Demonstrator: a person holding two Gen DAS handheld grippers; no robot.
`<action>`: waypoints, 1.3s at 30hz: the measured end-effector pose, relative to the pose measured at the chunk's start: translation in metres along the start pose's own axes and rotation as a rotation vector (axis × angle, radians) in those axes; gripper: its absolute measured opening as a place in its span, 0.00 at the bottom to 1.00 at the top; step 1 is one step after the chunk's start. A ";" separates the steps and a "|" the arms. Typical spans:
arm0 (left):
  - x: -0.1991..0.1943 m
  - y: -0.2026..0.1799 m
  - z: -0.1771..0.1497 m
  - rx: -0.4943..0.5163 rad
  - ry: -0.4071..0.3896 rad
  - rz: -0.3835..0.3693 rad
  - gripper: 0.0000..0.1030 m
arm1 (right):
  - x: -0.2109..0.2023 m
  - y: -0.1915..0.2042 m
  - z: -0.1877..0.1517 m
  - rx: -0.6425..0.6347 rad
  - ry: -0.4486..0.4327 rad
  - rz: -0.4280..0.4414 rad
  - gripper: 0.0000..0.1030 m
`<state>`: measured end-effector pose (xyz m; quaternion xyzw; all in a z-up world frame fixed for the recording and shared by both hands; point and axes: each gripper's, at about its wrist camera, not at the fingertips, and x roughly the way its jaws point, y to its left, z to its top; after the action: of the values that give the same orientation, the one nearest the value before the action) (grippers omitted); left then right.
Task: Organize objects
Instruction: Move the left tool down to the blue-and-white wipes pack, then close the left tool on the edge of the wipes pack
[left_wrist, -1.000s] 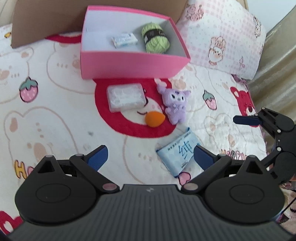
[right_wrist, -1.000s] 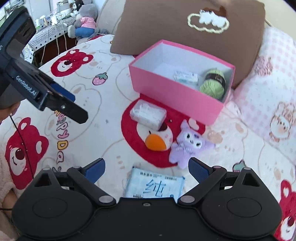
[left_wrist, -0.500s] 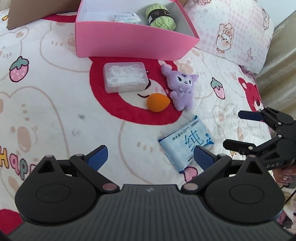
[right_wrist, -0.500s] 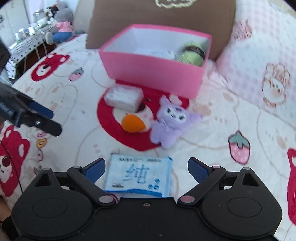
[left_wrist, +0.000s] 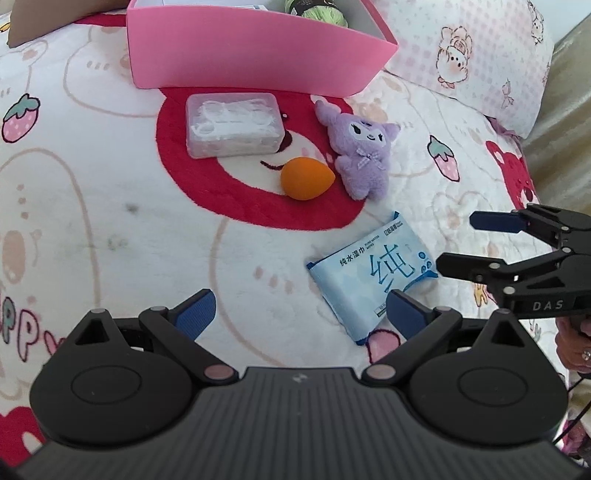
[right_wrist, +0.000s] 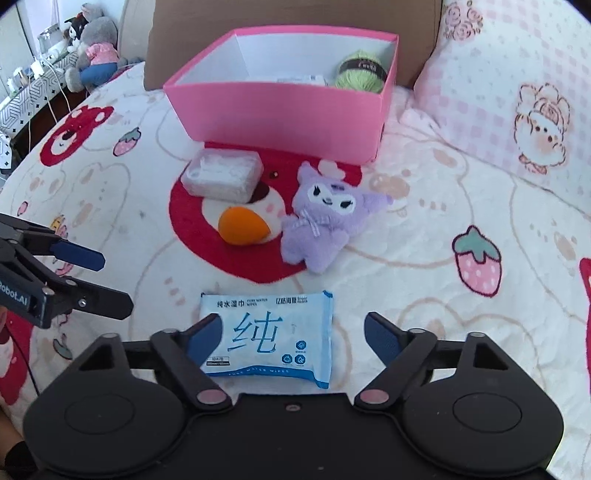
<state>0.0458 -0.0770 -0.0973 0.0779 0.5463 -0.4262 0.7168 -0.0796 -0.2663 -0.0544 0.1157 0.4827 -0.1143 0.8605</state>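
A blue-and-white wet-wipes packet (right_wrist: 269, 332) lies flat on the bear-print blanket (right_wrist: 424, 295). My right gripper (right_wrist: 293, 334) sits low over the packet with its jaws closing. The left fingertip is at the packet's left edge, while the right one is clear of it. My left gripper (left_wrist: 301, 314) hovers open just left of the packet (left_wrist: 369, 280), nothing between its fingers. Further back lie an orange sponge egg (right_wrist: 242, 230), a purple plush (right_wrist: 325, 218) and a clear plastic case (right_wrist: 221, 175). The pink box (right_wrist: 280, 118) behind holds green yarn (right_wrist: 362, 72) and a small packet.
A brown cushion (right_wrist: 192, 33) stands behind the box and a pink checked pillow (right_wrist: 517, 92) lies to its right. Stuffed toys (right_wrist: 92, 51) and cables sit on a shelf at far left. The right gripper (left_wrist: 458, 243) shows at the left wrist view's right edge.
Both grippers have come down closer to the blanket. The right gripper's fingers have narrowed around the wipes packet. The left gripper stays open.
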 end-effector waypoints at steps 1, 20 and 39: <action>0.003 -0.001 -0.001 -0.001 -0.002 0.001 0.96 | 0.003 -0.001 -0.001 0.007 0.002 0.001 0.74; 0.044 -0.018 -0.012 0.015 0.026 0.036 0.92 | 0.035 -0.021 -0.003 0.064 0.057 0.041 0.50; 0.066 -0.030 -0.018 0.016 0.033 0.059 0.88 | 0.050 -0.038 -0.018 0.212 0.137 0.095 0.50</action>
<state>0.0142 -0.1202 -0.1501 0.1066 0.5521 -0.4079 0.7194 -0.0802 -0.3008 -0.1100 0.2364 0.5195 -0.1158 0.8129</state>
